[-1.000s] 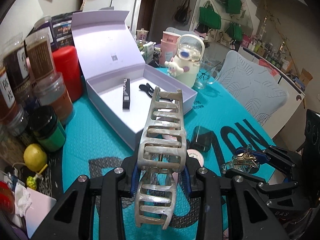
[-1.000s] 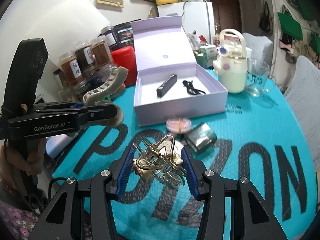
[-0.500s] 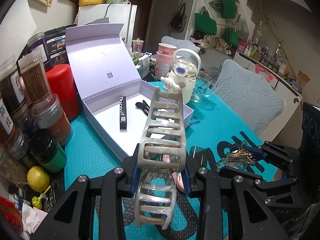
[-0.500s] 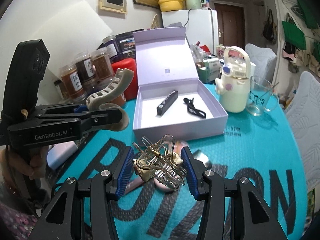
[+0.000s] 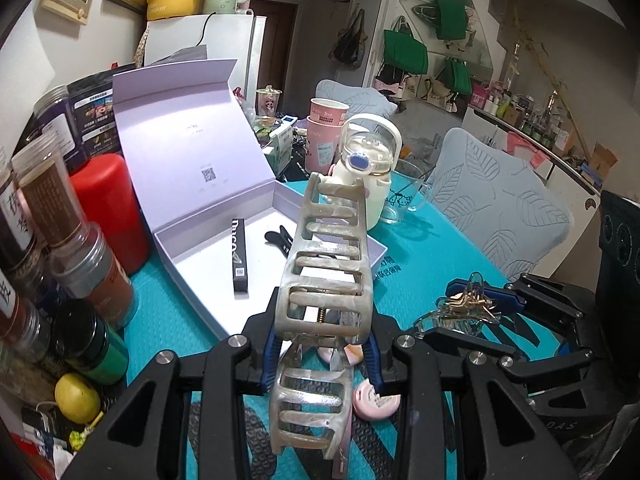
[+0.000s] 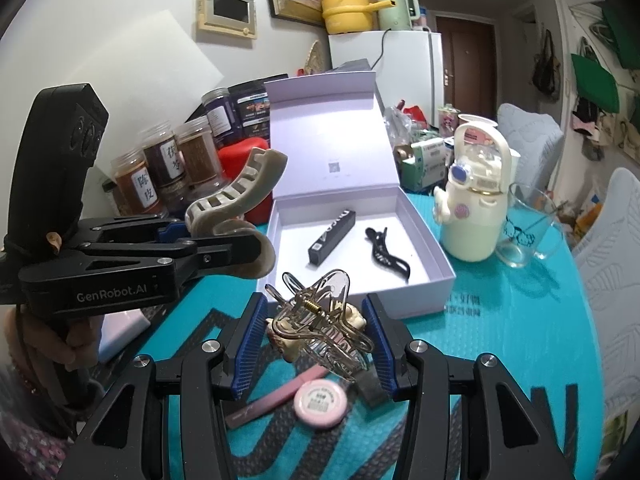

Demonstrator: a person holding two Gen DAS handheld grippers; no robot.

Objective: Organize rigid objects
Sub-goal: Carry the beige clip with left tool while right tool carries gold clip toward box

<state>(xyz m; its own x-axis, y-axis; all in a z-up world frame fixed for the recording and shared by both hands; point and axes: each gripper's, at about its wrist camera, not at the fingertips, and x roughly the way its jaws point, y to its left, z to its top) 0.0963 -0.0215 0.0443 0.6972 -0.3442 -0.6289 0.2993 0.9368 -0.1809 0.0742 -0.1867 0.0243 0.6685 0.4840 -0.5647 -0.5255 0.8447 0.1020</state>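
My left gripper (image 5: pixel 320 350) is shut on a large grey marbled hair claw (image 5: pixel 326 276), held above the table in front of the open lilac box (image 5: pixel 188 268). It also shows in the right wrist view (image 6: pixel 236 200), left of the box (image 6: pixel 424 216). My right gripper (image 6: pixel 316 340) is shut on a small clear and gold hair claw (image 6: pixel 320 320), held above the table before the box's front wall. That gripper and claw (image 5: pixel 464 308) show at the right in the left wrist view. Inside the box lie a black tube (image 6: pixel 332 236) and a black hair clip (image 6: pixel 386 254).
On the teal mat (image 6: pixel 520 320) below the grippers lie a round pink compact (image 6: pixel 319 405) and a pink stick (image 6: pixel 272 398). Spice jars (image 5: pixel 48 208) and a red canister (image 5: pixel 108 208) stand left of the box. A cream bottle (image 6: pixel 478 200) and glass mug (image 6: pixel 532 228) stand right.
Both grippers have risen and moved forward toward the box with their claws still held. The compact and pink stick have come into view below them.
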